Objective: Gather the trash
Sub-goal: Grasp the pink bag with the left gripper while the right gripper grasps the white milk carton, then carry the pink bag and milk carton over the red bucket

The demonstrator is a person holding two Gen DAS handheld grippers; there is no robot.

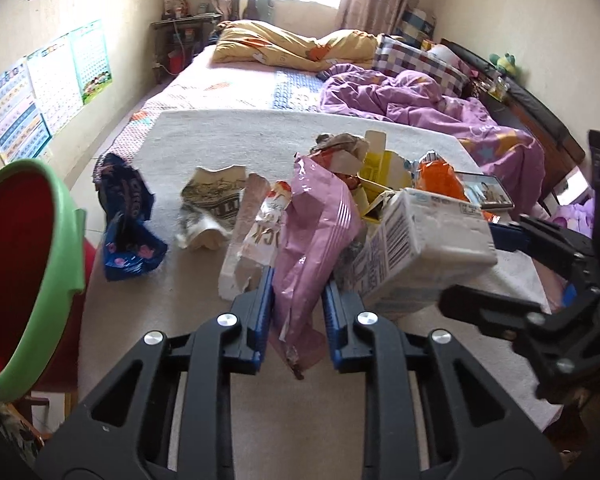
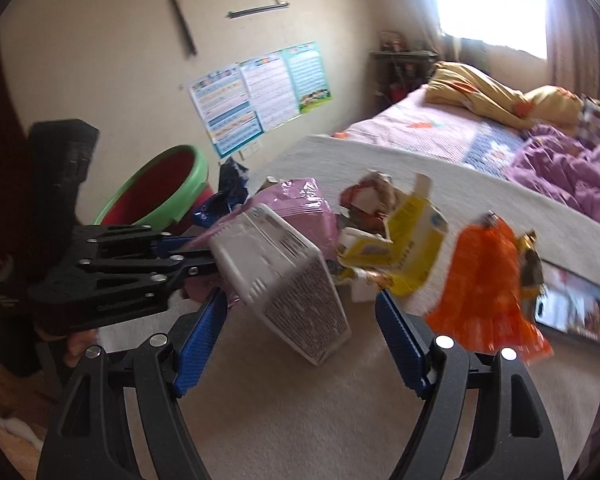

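Crinkled pink plastic wrapper [image 1: 312, 240] pinched by left gripper [image 1: 296, 308] above beige surface [image 1: 204, 320], white barcoded carton [image 2: 284, 280] tilted just beside wrapper, right gripper [image 2: 300, 332] spread wide, nothing held, red green-rimmed bin [image 1: 24, 264] left of wrapper.

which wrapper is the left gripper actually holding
The pink wrapper, pinched between the left gripper fingers. The blue wrapper and orange wrapper lie untouched on the bed.
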